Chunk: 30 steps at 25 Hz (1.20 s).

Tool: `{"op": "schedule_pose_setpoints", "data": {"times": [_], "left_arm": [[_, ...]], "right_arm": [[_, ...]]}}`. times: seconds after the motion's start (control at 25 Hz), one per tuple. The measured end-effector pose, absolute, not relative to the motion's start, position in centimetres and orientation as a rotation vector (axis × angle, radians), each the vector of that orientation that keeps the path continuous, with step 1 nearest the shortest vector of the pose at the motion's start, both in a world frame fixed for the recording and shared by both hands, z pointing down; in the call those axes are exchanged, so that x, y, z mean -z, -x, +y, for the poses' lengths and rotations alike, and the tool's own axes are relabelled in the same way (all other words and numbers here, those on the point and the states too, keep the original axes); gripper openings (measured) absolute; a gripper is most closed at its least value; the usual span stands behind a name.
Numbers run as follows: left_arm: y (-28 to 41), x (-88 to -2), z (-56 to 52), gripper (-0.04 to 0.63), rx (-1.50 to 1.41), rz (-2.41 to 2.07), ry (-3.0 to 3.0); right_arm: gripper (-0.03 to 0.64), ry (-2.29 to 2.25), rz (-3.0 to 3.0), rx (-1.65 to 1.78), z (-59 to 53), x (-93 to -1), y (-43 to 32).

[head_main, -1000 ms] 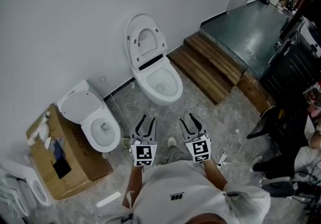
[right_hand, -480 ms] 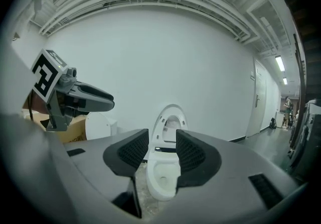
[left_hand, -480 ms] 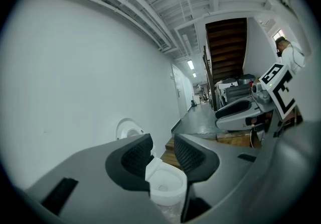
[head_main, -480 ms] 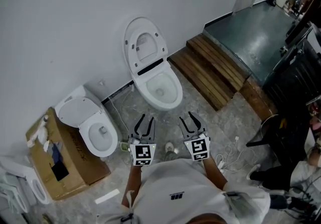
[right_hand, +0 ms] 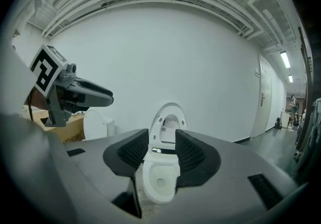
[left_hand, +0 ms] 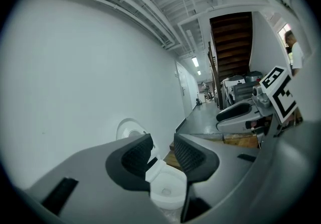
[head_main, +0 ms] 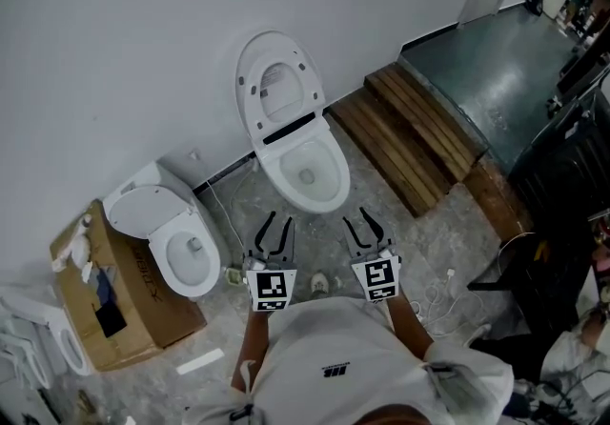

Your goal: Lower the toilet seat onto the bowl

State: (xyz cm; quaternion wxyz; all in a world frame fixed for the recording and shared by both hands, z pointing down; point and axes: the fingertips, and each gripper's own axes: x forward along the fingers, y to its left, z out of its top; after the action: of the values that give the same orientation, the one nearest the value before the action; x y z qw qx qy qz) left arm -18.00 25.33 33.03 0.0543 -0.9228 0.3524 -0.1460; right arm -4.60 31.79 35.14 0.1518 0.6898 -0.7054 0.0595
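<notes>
Left gripper: jaws drawn almost together with only a slit between the pads, and nothing in it. Right gripper: jaws a little apart, also empty. We hold both low at 6 o'clock in the head view, side by side, pointing forward.

- The target toilet is dead ahead at 12 o'clock, near but not touched by either gripper. Its bowl is open.
- The toilet seat stands fully raised, leaning back toward the white wall, with the lid behind it.
- Both gripper views frame the bowl through the gap between the pads, so we judge the line-up fair.

Progress: nothing of the lowering is done yet and the seat is untouched. Left to do, as we judge it: close in, catch the top edge of the seat, and swing it forward and down onto the rim.

Round about:
- A second toilet at 9 o'clock of the left gripper, with a cardboard box beyond it.
- Wooden steps at 2 o'clock.
</notes>
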Motion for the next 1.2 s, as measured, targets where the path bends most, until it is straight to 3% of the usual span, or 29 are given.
{"op": "schedule_pose_setpoints", "data": {"times": [1.2], "left_arm": [[11.3, -35.2, 8.5, 0.153, 0.489, 0.969, 2.841]], "right_arm": [[0.163, -1.990, -1.924, -0.202, 16.1, -37.2, -1.7]]}}
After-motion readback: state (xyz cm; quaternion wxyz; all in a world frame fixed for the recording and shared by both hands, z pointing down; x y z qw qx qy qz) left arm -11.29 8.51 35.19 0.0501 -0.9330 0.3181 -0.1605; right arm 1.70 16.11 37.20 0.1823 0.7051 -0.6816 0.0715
